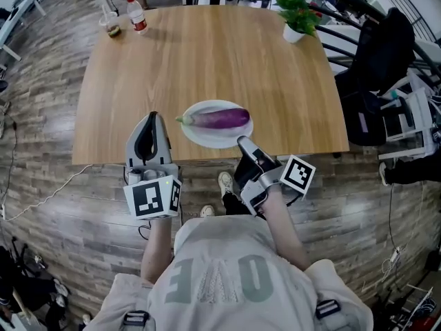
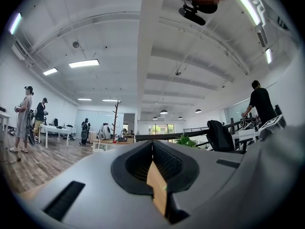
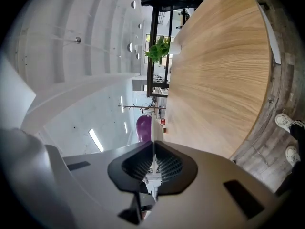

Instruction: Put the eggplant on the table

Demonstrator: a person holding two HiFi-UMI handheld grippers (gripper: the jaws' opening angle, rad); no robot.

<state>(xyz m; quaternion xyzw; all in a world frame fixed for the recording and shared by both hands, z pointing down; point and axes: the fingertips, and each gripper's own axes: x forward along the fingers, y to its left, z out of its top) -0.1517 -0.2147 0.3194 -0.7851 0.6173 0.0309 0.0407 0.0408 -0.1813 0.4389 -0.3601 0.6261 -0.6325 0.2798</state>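
Plank flooring (image 1: 41, 185) in grey-brown wood surrounds a pale wooden surface (image 1: 207, 54) with straight grain and rounded corners. Near its front edge sits a round white plate (image 1: 213, 141), smooth and glossy. The eggplant (image 1: 222, 118) lies on this plate, not on the bare wood. Its long axis runs left to right across the head view, roughly parallel to the front edge. The green stem end points left and overhangs the plate's left rim slightly. The blunt rounded end points right. The skin is glossy purple and the body is a smooth, slightly curved cylinder.

The left tool (image 1: 153, 118) is over the front part of the surface, left of the plate and apart from it. Its grey jaws meet at a point, closed on nothing.

The right tool (image 1: 242, 142) is rolled onto its side, with its tip just beside the plate's near right rim. Whether it touches the rim cannot be told. Its ribbed black pads (image 3: 167, 165) are pressed together with nothing between them.

At the far left corner stand a red-capped clear bottle (image 1: 138, 14) and a small cup (image 1: 110, 25). A potted green plant (image 1: 298, 11) in a white pot stands at the far right corner.
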